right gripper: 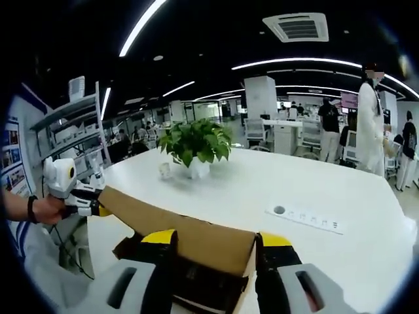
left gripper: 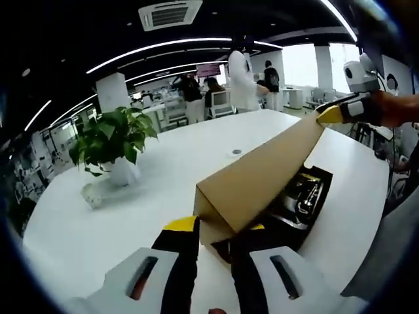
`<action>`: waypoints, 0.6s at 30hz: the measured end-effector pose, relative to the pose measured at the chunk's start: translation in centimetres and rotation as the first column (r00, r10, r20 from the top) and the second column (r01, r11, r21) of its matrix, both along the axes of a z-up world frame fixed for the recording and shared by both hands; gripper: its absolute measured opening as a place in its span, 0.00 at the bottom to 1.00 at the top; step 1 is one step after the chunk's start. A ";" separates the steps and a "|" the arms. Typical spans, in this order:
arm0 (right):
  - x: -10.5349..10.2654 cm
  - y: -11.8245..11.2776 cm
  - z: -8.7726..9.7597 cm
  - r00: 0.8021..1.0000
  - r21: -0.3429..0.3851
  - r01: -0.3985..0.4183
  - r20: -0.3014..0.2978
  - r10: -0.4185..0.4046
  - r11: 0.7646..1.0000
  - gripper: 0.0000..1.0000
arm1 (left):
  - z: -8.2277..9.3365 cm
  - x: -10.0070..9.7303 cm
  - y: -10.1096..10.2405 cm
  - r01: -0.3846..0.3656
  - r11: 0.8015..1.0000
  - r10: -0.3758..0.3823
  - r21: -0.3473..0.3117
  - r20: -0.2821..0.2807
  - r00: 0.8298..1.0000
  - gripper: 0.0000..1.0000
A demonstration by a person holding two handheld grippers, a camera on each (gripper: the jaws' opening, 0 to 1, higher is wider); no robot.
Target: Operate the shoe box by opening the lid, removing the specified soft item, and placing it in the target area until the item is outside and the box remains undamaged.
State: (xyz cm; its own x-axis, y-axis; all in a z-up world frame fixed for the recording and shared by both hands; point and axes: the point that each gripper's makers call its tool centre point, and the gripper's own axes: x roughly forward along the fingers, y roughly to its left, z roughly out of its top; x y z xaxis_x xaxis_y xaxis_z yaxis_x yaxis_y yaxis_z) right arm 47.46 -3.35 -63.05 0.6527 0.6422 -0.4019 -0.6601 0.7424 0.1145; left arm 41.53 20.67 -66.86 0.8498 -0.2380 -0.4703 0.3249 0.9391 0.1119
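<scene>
Right gripper [right gripper: 216, 243] straddling raised cardboard lid [right gripper: 177, 232], left gripper [right gripper: 82, 196] at its far end, potted plant [right gripper: 195, 147] behind

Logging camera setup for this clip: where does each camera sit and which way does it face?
Left gripper view: rides the left gripper, at one end of the shoe box, looking along its raised lid; a forearm shows behind the right gripper.
Right gripper view: rides the right gripper at the opposite end, facing back; a hand holds the left gripper.
Shared: lid, white table, potted plant.
</scene>
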 end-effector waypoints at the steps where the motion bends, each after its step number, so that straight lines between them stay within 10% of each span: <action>1: 0.1 0.0 0.0 1.000 0.001 -0.003 0.002 0.003 1.000 0.45 | 0.0 0.1 0.1 -0.007 1.000 0.007 0.000 0.002 1.000 0.14; 18: 0.2 -0.1 -1.5 0.989 -0.160 -0.113 0.077 0.127 0.981 0.51 | 0.6 1.4 0.3 -0.051 0.998 0.051 -0.026 -0.013 0.999 0.10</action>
